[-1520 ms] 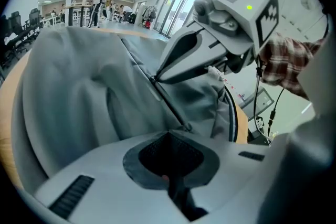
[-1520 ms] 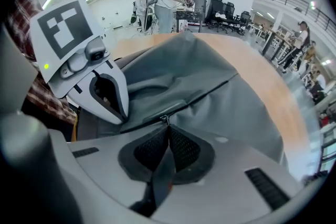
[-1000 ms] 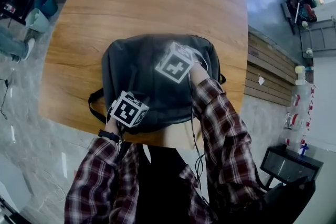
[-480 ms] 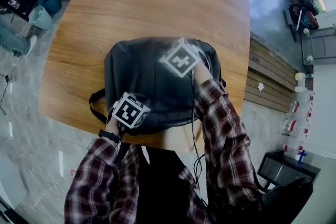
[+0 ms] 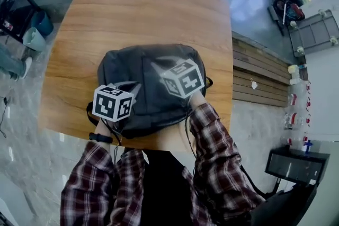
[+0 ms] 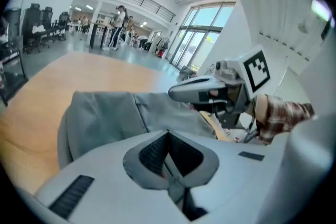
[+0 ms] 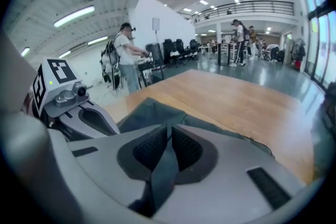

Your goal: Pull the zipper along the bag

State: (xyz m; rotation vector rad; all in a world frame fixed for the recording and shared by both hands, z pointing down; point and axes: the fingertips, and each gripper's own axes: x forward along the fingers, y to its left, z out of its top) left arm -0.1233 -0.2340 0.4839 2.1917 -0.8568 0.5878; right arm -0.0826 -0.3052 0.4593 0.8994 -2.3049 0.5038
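- The bag (image 5: 143,69) lies flat on the wooden counter (image 5: 132,8), dark grey and close to the edge nearest us.
- Our left claw (image 6: 168,135) is pinched together on a thin grey strip (image 6: 175,182) at the bag's near left corner. We cannot tell which part of the bag that strip is.
- Our right claw (image 7: 169,131) is clamped on a dark strip (image 7: 163,176) of fabric, over the right half of the bag.
- The two claws are near each other above the bag but apart, the right one farther from us.
- A plaid sleeve (image 5: 212,135) reaches in behind the right claw.
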